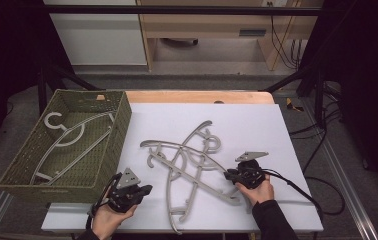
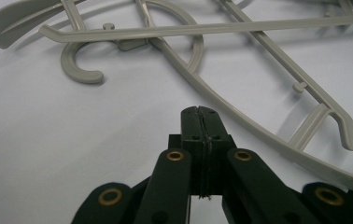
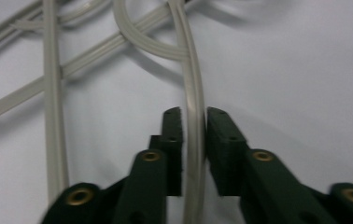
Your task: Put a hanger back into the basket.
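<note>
1. A white sheet (image 1: 257, 125) is spread over the table, and a green woven basket (image 1: 122, 120) stands at its left edge; one grey hanger (image 1: 72, 137) already lies inside the basket.
2. A pile of grey hangers (image 1: 187, 165) lies crossed on the sheet between the two grippers, well apart from the basket. The work in hand is judged to be moving these hangers into the basket.
3. The long bar (image 3: 194, 107) of one hanger runs straight away from the right gripper (image 3: 194, 116), along the line of its jaws, so the hanger is entered end-on from the right side of the pile. The right hand is much the nearer to it.
4. The right gripper is held low and nearly level over the sheet, pointed left toward the pile, wrist in from the bottom edge of the high view.
5. Its jaws straddle the bar, with a narrow gap visible on each side, so the bar is taken as not yet clamped.
6. The left gripper (image 2: 201, 112) rests near the basket's front corner, aimed at the pile, its jaws pressed together on nothing.
</note>
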The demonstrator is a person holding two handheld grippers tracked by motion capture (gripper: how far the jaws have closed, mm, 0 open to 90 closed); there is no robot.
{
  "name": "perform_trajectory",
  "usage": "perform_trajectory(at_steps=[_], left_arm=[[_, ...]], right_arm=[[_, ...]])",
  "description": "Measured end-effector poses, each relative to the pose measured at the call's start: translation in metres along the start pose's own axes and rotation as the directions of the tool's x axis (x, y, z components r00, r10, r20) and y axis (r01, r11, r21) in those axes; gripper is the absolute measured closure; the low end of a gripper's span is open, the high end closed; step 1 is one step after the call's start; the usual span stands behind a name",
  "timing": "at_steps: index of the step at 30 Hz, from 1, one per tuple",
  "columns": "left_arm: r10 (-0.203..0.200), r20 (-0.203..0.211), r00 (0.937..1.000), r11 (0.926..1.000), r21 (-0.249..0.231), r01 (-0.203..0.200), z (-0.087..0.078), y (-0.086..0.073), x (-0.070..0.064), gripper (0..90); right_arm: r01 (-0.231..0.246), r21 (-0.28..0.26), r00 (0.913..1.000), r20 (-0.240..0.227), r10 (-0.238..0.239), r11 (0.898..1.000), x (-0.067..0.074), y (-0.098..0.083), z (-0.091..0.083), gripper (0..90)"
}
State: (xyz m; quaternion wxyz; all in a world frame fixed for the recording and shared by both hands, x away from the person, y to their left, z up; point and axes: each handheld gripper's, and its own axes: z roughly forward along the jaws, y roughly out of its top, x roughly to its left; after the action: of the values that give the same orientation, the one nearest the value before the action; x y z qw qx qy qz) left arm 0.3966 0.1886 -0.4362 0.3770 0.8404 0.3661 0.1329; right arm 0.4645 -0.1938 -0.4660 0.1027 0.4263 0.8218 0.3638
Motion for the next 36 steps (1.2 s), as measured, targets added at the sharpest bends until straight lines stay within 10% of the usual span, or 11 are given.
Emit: perform_trajectory(at_steps=[5, 12, 25, 36], left_arm=[[0.003, 0.000, 1.0000, 1.0000, -0.004, -0.003, -0.001, 0.000, 0.000, 89.8], [0.005, -0.003, 1.0000, 1.0000, -0.001, -0.005, -0.001, -0.001, 0.000, 89.8], [0.003, -0.009, 1.0000, 1.0000, 0.001, -0.003, -0.001, -0.002, 0.002, 89.8], [-0.003, -0.016, 0.9999, 1.0000, 0.001, 0.003, 0.000, -0.003, 0.003, 89.8]], right_arm=[[0.044, -0.051, 0.9987, 0.029, -0.043, 0.998, -0.004, -0.001, -0.020, 57.1], [0.018, -0.039, 0.9980, 0.062, -0.015, 0.999, -0.023, -0.025, -0.047, 84.1], [0.080, 0.074, 0.9952, -0.063, -0.075, 0.994, -0.010, -0.036, -0.027, 90.0], [0.151, 0.049, 0.9689, -0.206, -0.138, 0.987, 0.022, -0.038, -0.018, 90.0]])
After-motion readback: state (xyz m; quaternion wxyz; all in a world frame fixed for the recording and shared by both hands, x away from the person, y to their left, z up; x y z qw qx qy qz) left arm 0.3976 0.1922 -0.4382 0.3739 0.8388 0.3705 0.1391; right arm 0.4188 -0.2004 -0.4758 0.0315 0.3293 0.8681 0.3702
